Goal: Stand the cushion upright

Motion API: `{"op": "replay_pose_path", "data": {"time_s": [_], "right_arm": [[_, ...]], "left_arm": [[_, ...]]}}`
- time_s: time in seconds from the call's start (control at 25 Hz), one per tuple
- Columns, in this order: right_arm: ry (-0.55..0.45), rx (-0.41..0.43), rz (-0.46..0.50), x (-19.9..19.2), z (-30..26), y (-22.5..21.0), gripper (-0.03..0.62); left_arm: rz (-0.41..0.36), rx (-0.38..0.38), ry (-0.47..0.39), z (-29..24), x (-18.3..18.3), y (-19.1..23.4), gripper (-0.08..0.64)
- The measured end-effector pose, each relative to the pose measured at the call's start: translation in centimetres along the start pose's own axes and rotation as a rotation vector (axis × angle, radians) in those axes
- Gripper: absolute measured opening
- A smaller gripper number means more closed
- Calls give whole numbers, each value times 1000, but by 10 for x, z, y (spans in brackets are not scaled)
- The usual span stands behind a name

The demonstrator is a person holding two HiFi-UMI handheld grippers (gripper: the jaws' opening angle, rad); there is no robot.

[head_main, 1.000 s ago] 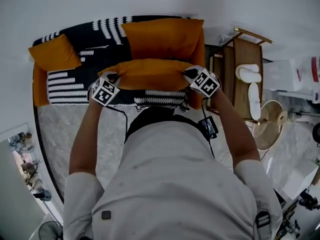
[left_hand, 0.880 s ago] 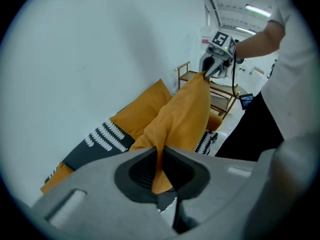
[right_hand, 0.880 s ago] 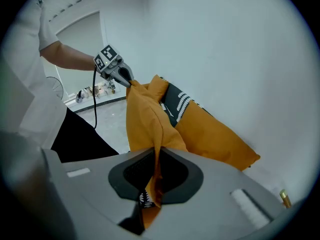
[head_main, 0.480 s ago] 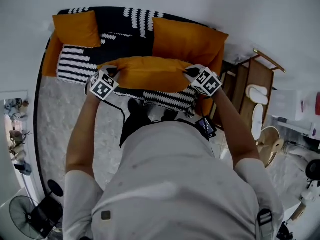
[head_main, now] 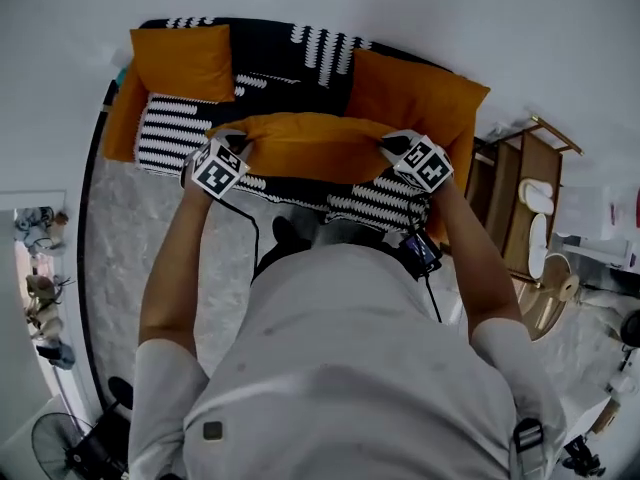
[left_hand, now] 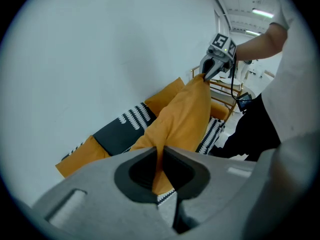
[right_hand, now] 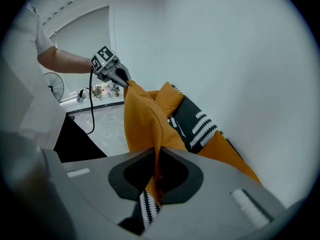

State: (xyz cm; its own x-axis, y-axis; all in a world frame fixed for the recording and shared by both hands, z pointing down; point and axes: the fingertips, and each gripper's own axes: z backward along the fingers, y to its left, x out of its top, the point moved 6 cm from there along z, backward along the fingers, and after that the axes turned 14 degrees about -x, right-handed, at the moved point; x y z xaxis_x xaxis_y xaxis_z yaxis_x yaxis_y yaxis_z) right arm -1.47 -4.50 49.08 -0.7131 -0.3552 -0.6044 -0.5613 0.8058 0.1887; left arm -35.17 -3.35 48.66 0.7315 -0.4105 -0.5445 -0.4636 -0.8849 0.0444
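A white wall fills the far side, and pale marbled floor lies to the near left. Against the wall stands one orange sofa, most of its seat and back covered by one black throw with white stripes. To the right of the sofa is one wooden rack carrying what look like pale slippers; they are too small to count surely. At the near left edge, part of one fan shows.

There are three orange cushions. The left cushion leans in the sofa's far left corner, well apart from the others. The right cushion leans against the back at the right end, just behind the right end of the held cushion. That one is stretched lengthwise, left to right, between the two claws, above the near part of the striped seat. From above I cannot tell whether its lower edge touches the throw. The stretch of sofa back between the two leaning cushions shows only throw.

There are two claws. The left claw is pressed together on the cushion's left corner, with a fold of orange cloth nipped between its jaws. The right claw pinches the right corner the same way. Each claw's view shows the cushion running off to the other claw at its far end. One black cable trails from the left claw towards the person's waist.
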Motion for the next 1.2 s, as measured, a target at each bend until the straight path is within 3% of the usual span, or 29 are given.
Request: {"op": "replay_pose_path", "data": {"time_s": [0.36,0.6,0.8,1.2], "right_arm": [[0,-86,-42,77,-31,41,31],[15,-66,-45,96,-51,48,31],[14,-40,-62,100,-77,40,31],[13,27,-50,115,-138,-5,31]], "left_arm": [[-23,-20,-37,50,-50,65,26],[-18,-17,-11,53,-66,90,26],[-6,-8,11,44,-72,110,26],[109,-9,20,14,-70,174,28]]}}
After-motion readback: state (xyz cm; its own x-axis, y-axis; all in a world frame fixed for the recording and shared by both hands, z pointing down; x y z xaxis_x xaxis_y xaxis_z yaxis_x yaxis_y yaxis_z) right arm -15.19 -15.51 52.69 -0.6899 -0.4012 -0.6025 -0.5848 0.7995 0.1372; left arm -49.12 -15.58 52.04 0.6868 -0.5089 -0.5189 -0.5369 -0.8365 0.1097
